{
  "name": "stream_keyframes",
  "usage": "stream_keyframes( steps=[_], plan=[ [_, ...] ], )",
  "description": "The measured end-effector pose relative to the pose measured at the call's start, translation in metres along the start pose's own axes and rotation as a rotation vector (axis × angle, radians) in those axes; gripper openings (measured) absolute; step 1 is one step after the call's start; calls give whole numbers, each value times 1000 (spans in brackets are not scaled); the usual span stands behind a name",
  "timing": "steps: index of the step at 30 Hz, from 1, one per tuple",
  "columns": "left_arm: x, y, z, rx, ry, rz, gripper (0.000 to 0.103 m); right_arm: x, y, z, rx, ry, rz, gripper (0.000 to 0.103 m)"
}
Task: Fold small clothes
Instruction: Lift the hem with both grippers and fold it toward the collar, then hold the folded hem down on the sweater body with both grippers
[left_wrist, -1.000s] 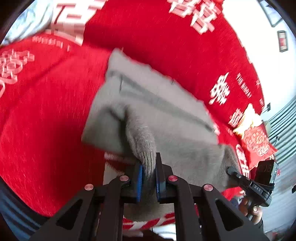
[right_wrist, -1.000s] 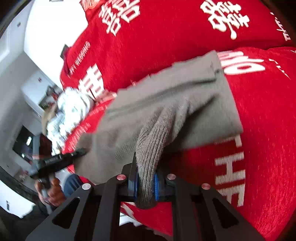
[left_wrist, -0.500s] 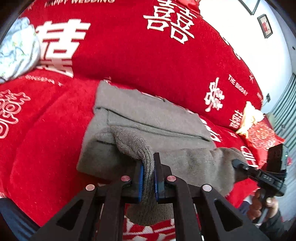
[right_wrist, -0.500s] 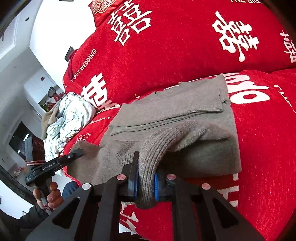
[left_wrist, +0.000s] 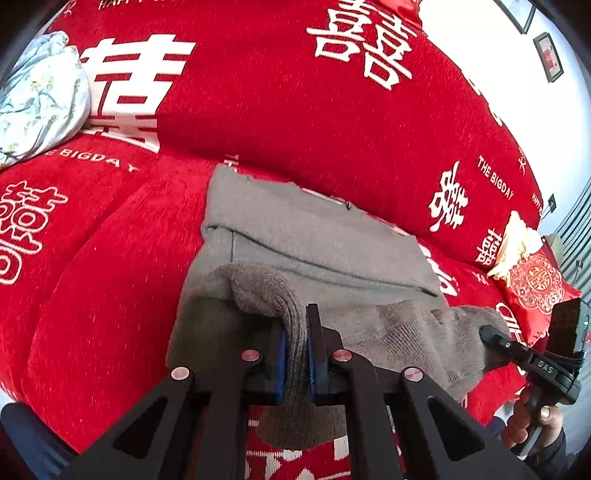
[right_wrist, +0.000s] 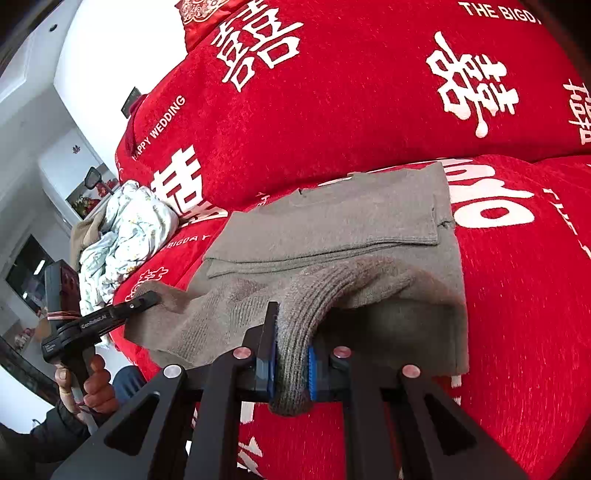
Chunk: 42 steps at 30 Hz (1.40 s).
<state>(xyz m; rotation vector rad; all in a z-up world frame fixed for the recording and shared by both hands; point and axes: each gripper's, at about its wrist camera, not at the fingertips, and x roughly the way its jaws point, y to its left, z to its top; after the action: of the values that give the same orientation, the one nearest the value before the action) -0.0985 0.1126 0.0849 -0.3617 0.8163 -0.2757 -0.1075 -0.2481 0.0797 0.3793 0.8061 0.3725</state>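
A grey knitted garment (left_wrist: 314, 243) lies partly folded on a red sofa cover, its near ribbed hem lifted off the cushion. My left gripper (left_wrist: 295, 347) is shut on one end of that hem, the knit pinched between its blue pads. The same garment (right_wrist: 332, 229) shows in the right wrist view, where my right gripper (right_wrist: 291, 358) is shut on the other end of the hem. Each view also catches the other gripper biting the hem: the right gripper (left_wrist: 487, 330) at the right edge, the left gripper (right_wrist: 151, 297) at the left.
The red sofa cover (left_wrist: 258, 92) with white lettering rises into a backrest behind the garment. A crumpled pale floral cloth (left_wrist: 40, 99) lies on the seat to the left (right_wrist: 125, 236). A red embroidered cushion (left_wrist: 535, 284) sits at the right end. A hand (right_wrist: 92, 384) grips the left gripper's handle.
Both grippers have risen and drawn back with the hem still pinched. The garment now sits lower and flatter in both views, with more of the sofa backrest showing.
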Motion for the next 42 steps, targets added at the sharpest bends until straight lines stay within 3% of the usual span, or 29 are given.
stream_keyframes(
  steps=[25,36,42],
  plan=[
    [21,-19,55,2,-42,28,10,16,-13,58,67,-30,-42,13],
    [37,8,68,-111,44,-55,10,28,-13,75,103,-21,-23,13],
    [29,11,84,-124,25,-71,10,21,-4,94,82,-60,-10,13]
  ],
)
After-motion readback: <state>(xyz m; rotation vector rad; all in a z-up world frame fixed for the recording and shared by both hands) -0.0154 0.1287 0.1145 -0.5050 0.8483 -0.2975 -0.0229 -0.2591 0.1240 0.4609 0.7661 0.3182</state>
